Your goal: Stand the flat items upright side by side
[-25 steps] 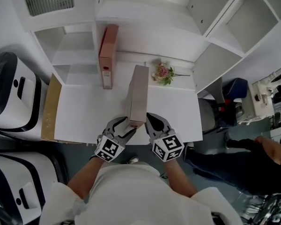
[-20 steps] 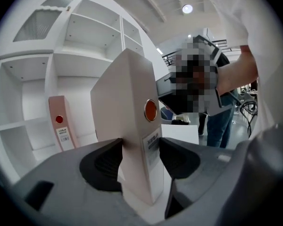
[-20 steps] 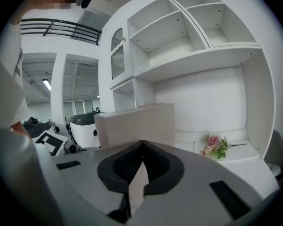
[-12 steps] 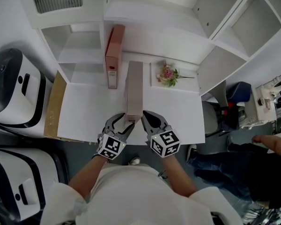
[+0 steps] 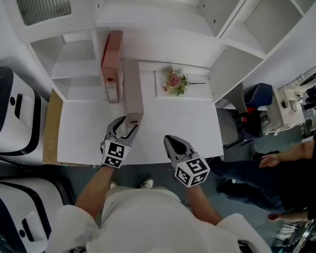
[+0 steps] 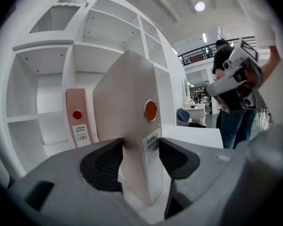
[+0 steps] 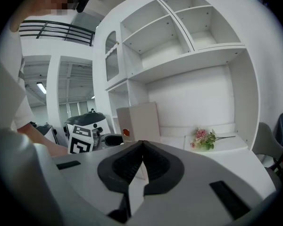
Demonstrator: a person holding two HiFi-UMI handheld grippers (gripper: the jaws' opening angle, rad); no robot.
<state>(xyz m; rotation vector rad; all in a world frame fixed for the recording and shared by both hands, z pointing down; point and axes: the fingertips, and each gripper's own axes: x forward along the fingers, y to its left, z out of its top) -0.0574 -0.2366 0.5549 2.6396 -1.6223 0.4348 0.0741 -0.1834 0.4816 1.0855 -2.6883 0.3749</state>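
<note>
— Left gripper (image 6: 140, 147)?
— Pinching the tall beige cardboard box file (image 5: 132, 88) at its near spine end, one dark pad pressed flat on each broad side. Plain to see in the left gripper view. Sitting left of centre in the head view, just below the file.

— And the file itself?
— Upright on the white tabletop (image 5: 184, 125), spine toward the camera, running up the frame from the middle toward the upper left. Round orange dot (image 6: 150, 110) and a white label on the spine.

— Anything next to it?
— Pink cardboard box file (image 5: 111, 62) with a red dot on its spine. Also upright, just beside on the left and set further up the frame, at the foot of the white shelf unit (image 5: 163, 41). Touching or not: cannot tell.

— Right gripper (image 5: 170, 140)?
— Lower centre of the head view, right of the beige file and apart from it. Pressed together, nothing between the pads, as seen in the right gripper view.

— Anything else on the table?
— Small bunch of pink flowers with green leaves (image 5: 174, 81), lying right of the beige file's far end, well clear of both grippers.
</note>
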